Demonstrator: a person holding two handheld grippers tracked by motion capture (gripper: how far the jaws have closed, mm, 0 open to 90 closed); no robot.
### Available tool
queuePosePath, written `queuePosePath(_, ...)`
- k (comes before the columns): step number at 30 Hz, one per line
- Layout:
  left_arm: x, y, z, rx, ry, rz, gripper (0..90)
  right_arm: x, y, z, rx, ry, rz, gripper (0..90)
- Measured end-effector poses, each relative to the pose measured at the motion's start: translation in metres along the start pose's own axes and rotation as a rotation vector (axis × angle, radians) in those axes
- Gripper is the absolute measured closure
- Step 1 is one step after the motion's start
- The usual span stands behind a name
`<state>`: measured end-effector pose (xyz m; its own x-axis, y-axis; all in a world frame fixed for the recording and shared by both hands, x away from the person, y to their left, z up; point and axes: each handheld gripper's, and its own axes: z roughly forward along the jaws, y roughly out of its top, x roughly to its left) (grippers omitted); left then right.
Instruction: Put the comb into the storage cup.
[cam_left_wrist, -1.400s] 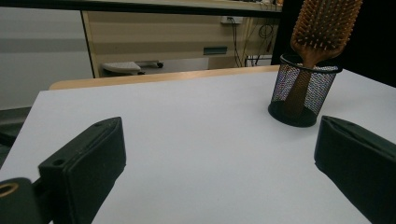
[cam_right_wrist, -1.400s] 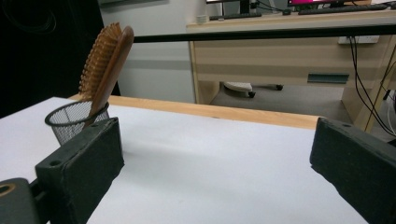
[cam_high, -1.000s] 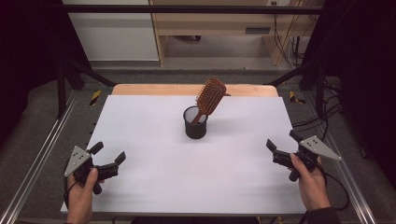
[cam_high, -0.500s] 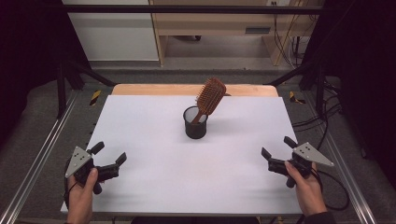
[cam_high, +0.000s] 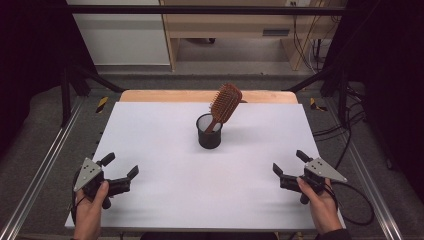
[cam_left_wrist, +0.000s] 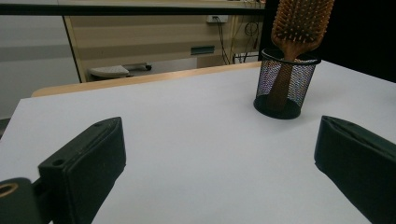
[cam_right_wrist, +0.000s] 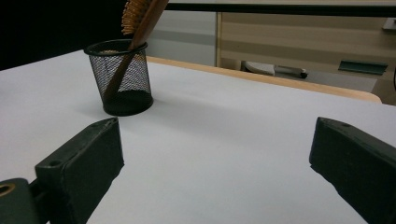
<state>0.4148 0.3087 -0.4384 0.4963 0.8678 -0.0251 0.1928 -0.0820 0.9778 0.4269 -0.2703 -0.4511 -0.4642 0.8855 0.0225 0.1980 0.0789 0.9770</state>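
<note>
Hairbrush (cam_high: 225, 104) leans in mesh cup (cam_high: 209, 132); both grippers wide apart.

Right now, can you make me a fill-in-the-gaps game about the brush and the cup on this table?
1. The wooden hairbrush stands in a black mesh ____.
2. The brush's ____ end pokes out of the top.
3. The left gripper and the right gripper both have ____ jaws.
4. The table top is ____ in colour.

Missing words: cup; bristle; open; white
</note>
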Motion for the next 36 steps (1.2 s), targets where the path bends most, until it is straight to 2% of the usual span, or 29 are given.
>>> queuePosePath(11, -0.002, -0.001, 0.001, 0.001, -0.007, -0.001, 2.3, 0.008, -0.004, 0.007, 0.005, 0.026, -0.007, 3.3)
queuePosePath(26, -0.009, -0.005, 0.002, -0.013, -0.027, -0.028, 2.4, 0.017, -0.007, 0.017, -0.010, 0.066, -0.019, 3.5)
queuePosePath(32, -0.011, -0.007, 0.003, -0.032, -0.035, -0.056, 2.4, 0.020, -0.010, 0.022, -0.001, 0.095, -0.045, 3.6)
queuePosePath(34, -0.012, -0.008, 0.003, -0.035, -0.026, -0.049, 2.4, 0.021, -0.011, 0.025, 0.004, 0.105, -0.057, 3.8)
queuePosePath(36, -0.014, -0.007, 0.003, -0.042, -0.035, -0.048, 2.4, 0.023, -0.011, 0.029, 0.006, 0.117, -0.066, 4.0)
